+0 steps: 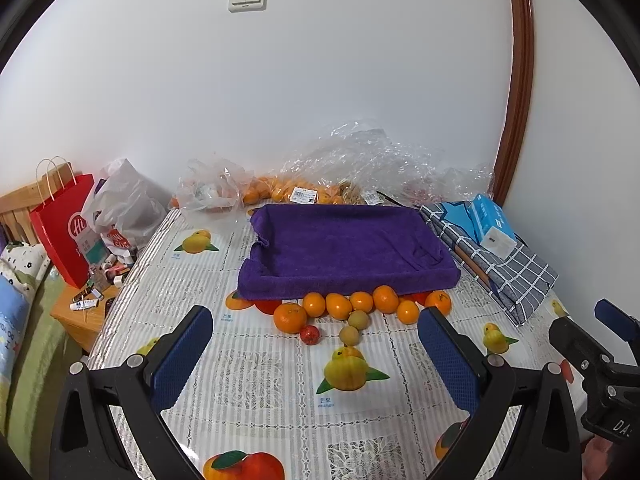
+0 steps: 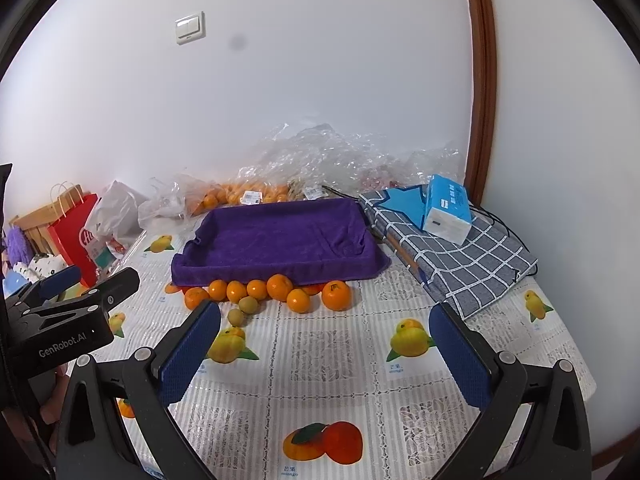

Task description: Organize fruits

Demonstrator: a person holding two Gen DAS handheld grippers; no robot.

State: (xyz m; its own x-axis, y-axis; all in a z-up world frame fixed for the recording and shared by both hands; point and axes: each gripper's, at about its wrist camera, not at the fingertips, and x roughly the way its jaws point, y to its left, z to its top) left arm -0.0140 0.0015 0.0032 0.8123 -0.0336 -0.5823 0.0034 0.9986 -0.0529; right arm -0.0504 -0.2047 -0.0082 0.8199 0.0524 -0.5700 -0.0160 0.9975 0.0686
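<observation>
Bare tablecloth (image 2: 320, 364) is lying open ahead, giving clear passage to the oranges (image 1: 340, 306) crowding the purple tray's (image 1: 344, 248) near edge. A folded checked cloth (image 2: 460, 256) is blocking the right side; plastic bags (image 1: 352, 168) are filling the back.

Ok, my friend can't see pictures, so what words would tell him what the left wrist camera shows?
The open left gripper hovers over a fruit-print tablecloth, facing a row of oranges, two small greenish fruits and one small red fruit lying before an empty tray lined with a purple towel. Clear plastic bags sit by the white wall behind.
</observation>
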